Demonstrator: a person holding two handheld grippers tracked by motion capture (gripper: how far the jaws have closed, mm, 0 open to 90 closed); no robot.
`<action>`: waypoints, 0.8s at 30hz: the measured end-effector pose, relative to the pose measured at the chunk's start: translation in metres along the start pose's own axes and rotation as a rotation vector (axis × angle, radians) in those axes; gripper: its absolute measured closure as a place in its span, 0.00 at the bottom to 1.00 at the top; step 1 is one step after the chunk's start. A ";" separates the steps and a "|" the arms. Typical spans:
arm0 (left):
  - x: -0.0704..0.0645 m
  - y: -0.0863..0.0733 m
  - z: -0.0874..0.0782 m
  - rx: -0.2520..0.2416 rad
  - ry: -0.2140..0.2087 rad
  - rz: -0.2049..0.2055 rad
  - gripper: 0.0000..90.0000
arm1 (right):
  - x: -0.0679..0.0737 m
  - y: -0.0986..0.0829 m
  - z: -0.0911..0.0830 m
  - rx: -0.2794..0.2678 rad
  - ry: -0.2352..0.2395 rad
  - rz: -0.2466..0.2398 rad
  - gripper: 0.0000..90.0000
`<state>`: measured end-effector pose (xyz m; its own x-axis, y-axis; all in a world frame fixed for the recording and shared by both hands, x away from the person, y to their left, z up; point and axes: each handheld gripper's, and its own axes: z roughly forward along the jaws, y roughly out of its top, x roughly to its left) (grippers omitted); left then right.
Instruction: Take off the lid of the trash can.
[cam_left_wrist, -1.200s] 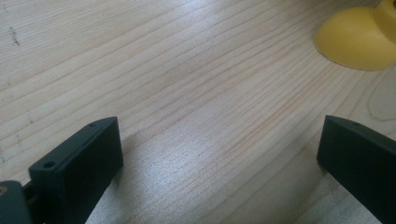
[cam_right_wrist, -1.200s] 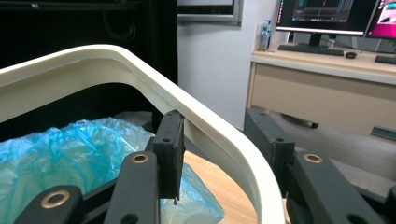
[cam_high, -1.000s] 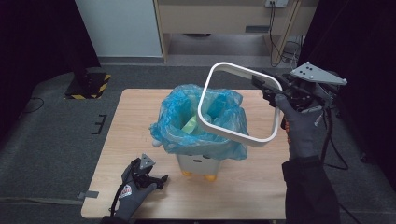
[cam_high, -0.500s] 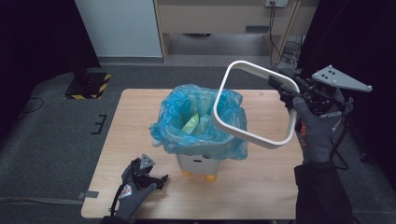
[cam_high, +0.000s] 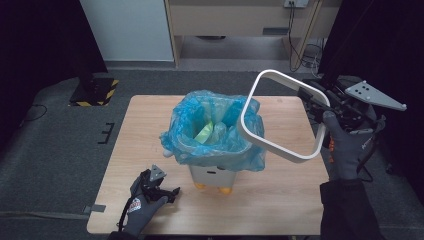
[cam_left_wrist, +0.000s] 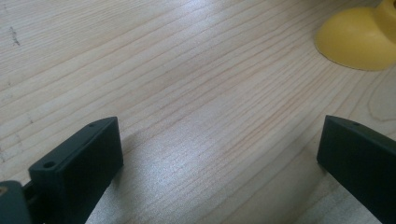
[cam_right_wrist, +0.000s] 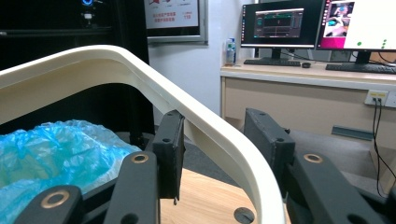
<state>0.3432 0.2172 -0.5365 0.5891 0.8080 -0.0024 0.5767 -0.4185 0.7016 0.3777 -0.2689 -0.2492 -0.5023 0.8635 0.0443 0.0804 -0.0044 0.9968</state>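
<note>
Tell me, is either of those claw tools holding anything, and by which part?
The right gripper clamps the white ring-shaped bin frame by its rail near a rounded corner, holding it tilted in the air beside the blue bag. The left gripper is open over the table, holding nothing.

The bin (cam_high: 212, 175) stands in the middle of the desk (cam_high: 280, 200), with the bag (cam_high: 200, 145) in it. The frame (cam_high: 280, 150) hangs to its right, above the desk. The left claw (cam_high: 167, 192) lies at the front left.
</note>
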 end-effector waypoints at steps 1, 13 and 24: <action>0.000 0.000 0.000 0.000 0.000 0.000 0.00 | -0.001 -0.002 -0.001 -0.001 -0.001 0.003 0.66; 0.000 0.000 0.000 -0.001 0.001 -0.001 0.00 | -0.013 -0.025 -0.017 -0.033 -0.030 0.032 0.66; 0.000 0.000 0.000 -0.001 0.001 -0.001 0.00 | -0.028 -0.045 -0.030 -0.041 -0.073 0.063 0.66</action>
<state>0.3429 0.2171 -0.5365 0.5879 0.8090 -0.0021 0.5768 -0.4174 0.7022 0.3621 -0.3084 -0.2932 -0.4330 0.8955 0.1031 0.0740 -0.0787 0.9942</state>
